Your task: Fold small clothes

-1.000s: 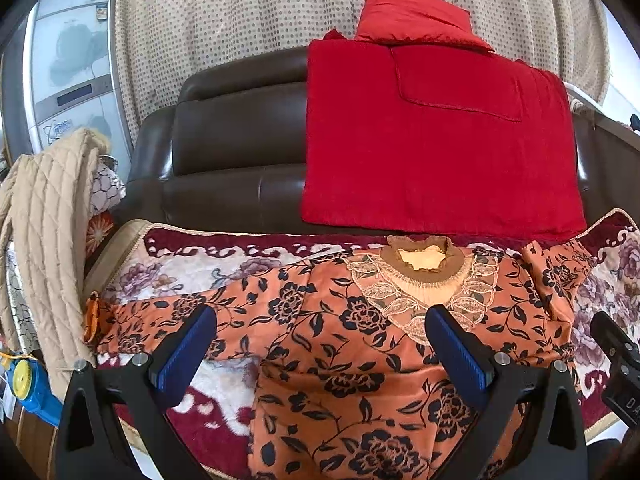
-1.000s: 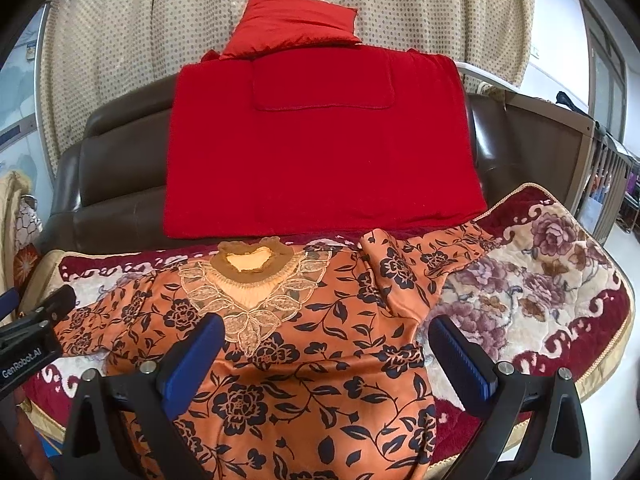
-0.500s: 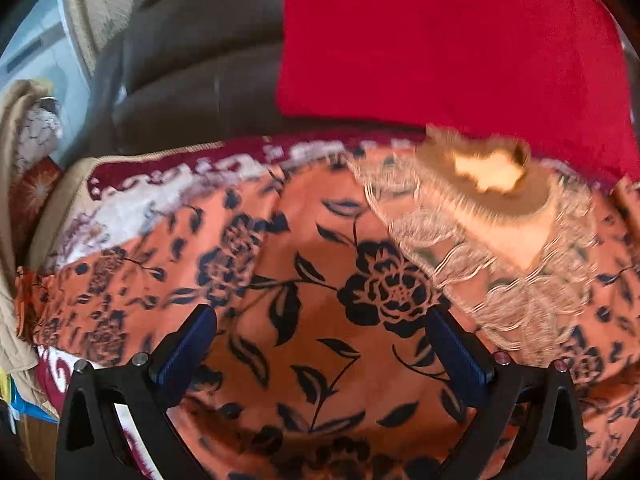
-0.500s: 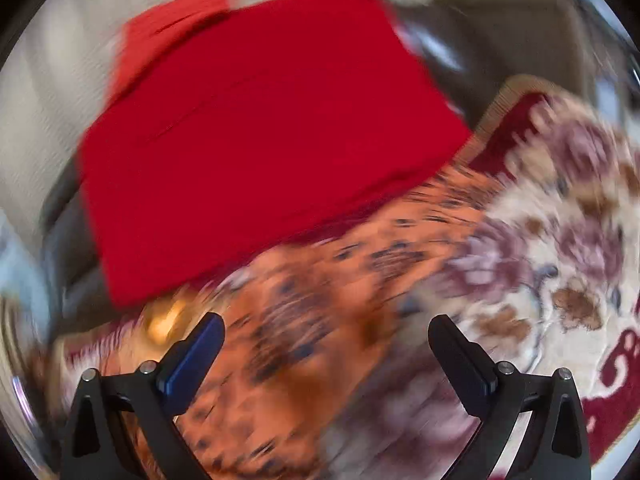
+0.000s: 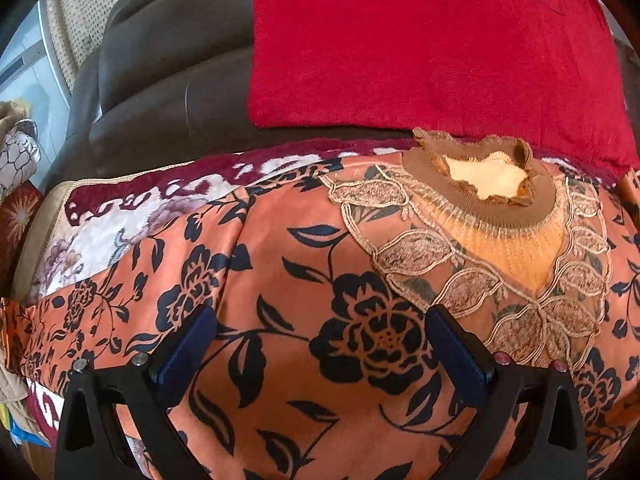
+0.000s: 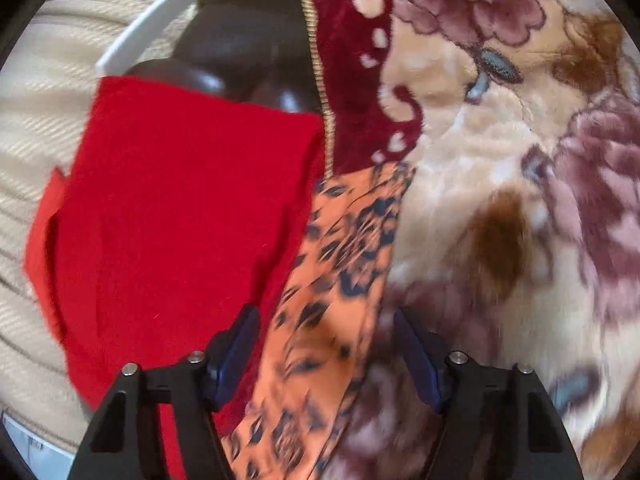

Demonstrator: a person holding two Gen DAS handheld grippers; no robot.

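Jaws apart on left gripper [image 5: 320, 344] and right gripper [image 6: 326, 354]; soft, slippery-looking orange blouse [image 5: 340, 280], best pinched at sleeve [image 6: 344, 248] edge.

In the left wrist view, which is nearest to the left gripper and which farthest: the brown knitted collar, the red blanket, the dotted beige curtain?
1. Brown knitted collar of the orange floral top, ahead of the left gripper, to the right.
2. Red blanket, behind it on the brown sofa back.
3. Dotted beige curtain, far upper left.
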